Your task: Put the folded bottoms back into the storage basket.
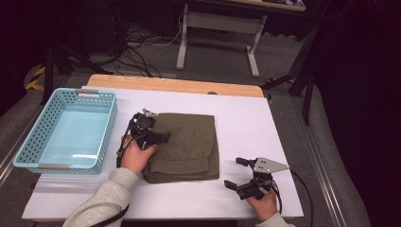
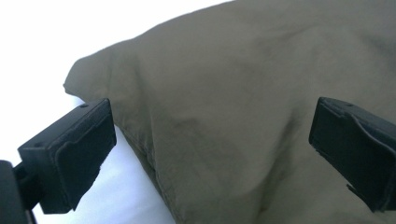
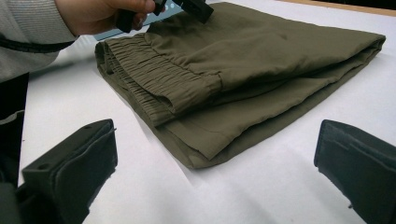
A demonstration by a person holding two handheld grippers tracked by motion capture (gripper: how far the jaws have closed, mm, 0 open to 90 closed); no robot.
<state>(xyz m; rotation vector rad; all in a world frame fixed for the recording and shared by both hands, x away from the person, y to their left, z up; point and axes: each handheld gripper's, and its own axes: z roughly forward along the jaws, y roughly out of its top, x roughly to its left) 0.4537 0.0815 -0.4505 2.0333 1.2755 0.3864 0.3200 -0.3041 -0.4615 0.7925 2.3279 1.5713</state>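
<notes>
Here the folded olive trousers [image 1: 187,146] lay mid-table, right of the blue basket [image 1: 66,130]. The left gripper [image 1: 156,137] hovered spread over their left edge; the right gripper [image 1: 239,174] waited spread, near right. A deep bite through all layers looked wise.

light: overhead, bright on white table [image 1: 246,123], room beyond it dark | glare: table blown out to pure white in left gripper view | shadows: soft, short beside folded olive trousers [image 3: 261,60] | focus: near jaws blurred in both gripper views | high view: soft, low-resolution
</notes>
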